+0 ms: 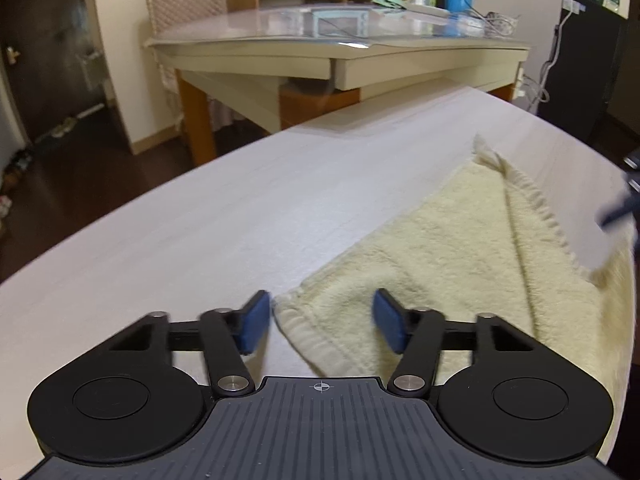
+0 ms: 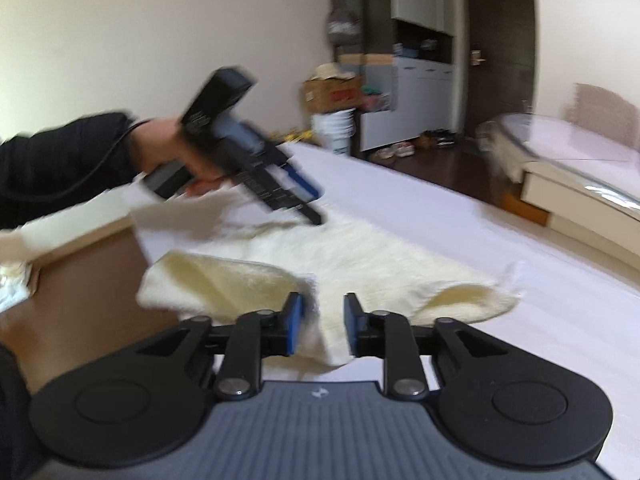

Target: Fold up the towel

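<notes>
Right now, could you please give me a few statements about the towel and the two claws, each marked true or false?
1. The left claw is open. True.
2. The towel is dark blue. False: it is pale yellow.
3. The right claw is clamped shut on the towel. False: its jaws stand apart around a towel corner.
4. The towel lies on the pale table. True.
5. The towel lies perfectly flat. False: its corners are curled over.
</notes>
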The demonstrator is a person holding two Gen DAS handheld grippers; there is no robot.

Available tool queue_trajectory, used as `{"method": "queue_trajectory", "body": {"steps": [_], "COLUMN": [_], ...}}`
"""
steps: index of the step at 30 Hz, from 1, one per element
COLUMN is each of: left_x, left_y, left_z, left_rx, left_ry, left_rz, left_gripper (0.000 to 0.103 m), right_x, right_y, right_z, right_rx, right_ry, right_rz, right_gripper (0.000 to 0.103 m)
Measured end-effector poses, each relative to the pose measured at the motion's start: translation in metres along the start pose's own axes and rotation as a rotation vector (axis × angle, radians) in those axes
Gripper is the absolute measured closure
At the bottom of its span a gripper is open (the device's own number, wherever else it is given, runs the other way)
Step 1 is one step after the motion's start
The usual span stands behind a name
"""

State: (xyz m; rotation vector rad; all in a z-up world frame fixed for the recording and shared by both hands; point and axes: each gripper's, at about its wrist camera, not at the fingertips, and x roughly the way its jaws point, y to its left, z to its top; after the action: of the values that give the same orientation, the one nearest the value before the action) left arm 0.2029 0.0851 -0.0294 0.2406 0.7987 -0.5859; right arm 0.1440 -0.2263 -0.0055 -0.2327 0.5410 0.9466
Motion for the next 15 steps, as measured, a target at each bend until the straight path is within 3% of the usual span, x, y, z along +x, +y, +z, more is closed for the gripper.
{"method": "queue_trajectory", "body": {"steps": [2, 7, 11, 15], "left_x": [0.0, 0.001, 0.0, 0.001], "left_y": [-0.003, -0.012, -0.007, 0.0], "left_z": [0.0, 0.001, 0.001, 0.003], "left_rx": [0.005, 0.038, 0.033, 0.034], "left_ry": [0.001, -0.003, -0.009, -0.01], "left_rz": [-0.021, 0.002, 0.034, 0.05], "left_gripper": [0.091, 0.095, 0.095, 0.095], "right_x": [0.004, 0.019, 0.02, 0.017], "right_y": [-0.015, -0.05, -0.069, -0.062], "right_z": [0.003, 0.013, 0.022, 0.02], "right_rx": [0.035, 0.111, 0.199, 0.183], "right_ry": [-0.012, 0.004, -0.033, -0.004], "right_rz": [-0.065, -0.155, -0.089, -0.029], "right_gripper": [0.06, 0.057, 0.056, 0.055]}}
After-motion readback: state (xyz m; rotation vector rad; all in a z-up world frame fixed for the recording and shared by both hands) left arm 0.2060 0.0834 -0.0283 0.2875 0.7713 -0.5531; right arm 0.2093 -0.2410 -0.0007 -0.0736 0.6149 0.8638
